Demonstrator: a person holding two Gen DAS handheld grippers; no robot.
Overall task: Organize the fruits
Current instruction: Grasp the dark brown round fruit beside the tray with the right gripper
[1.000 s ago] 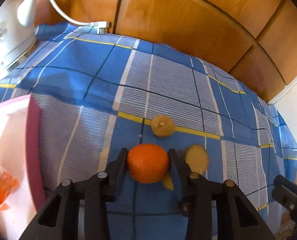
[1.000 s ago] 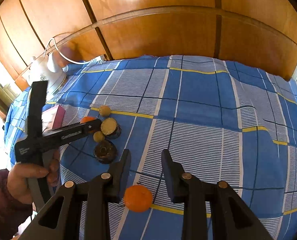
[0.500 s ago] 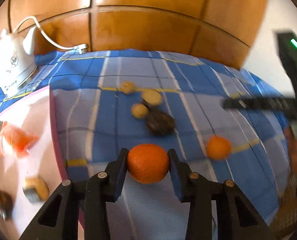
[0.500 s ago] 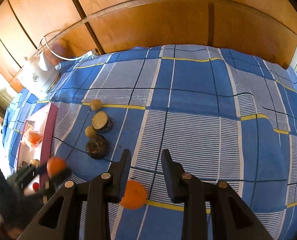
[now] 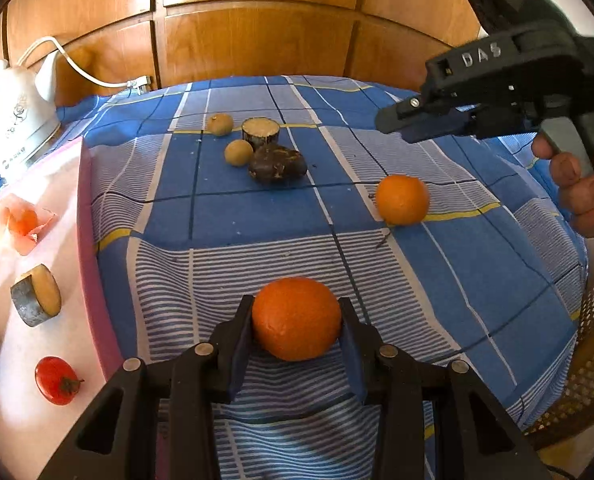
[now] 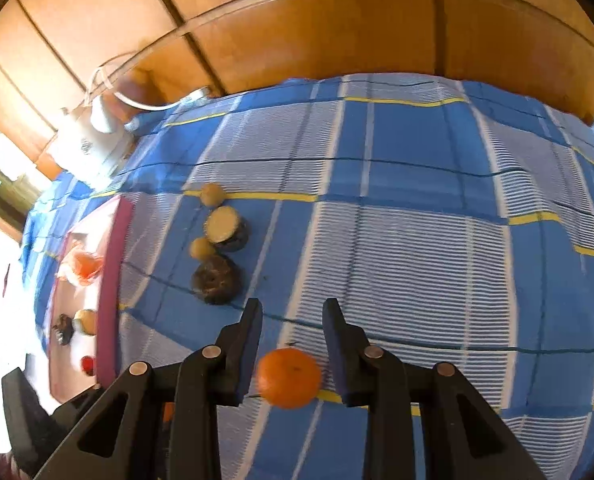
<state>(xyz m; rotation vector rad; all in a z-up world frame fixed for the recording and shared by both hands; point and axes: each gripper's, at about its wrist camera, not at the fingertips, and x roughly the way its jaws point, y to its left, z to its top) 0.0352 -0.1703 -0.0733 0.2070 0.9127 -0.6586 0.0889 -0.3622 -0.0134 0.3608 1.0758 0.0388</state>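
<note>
My left gripper (image 5: 296,312) is shut on an orange (image 5: 296,319) and holds it above the blue checked cloth, just right of the pink-rimmed white tray (image 5: 93,264). A second orange (image 5: 402,199) lies on the cloth; in the right wrist view this orange (image 6: 289,377) sits between the fingers of my open right gripper (image 6: 293,320), which hovers above it without touching. The right gripper (image 5: 393,122) also shows in the left wrist view, above that orange.
Two small tan fruits (image 5: 238,152), a cut dark-skinned piece (image 5: 260,131) and a dark brown fruit (image 5: 277,164) lie mid-cloth. The tray holds a red fruit (image 5: 57,380), a cut piece (image 5: 37,300) and an orange-filled wrapper (image 5: 19,226). A white kettle (image 5: 15,120) stands back left.
My left gripper carried its orange back and left, close beside the tray. My right gripper drew nearer over the loose orange, which now sits between its open fingers.
</note>
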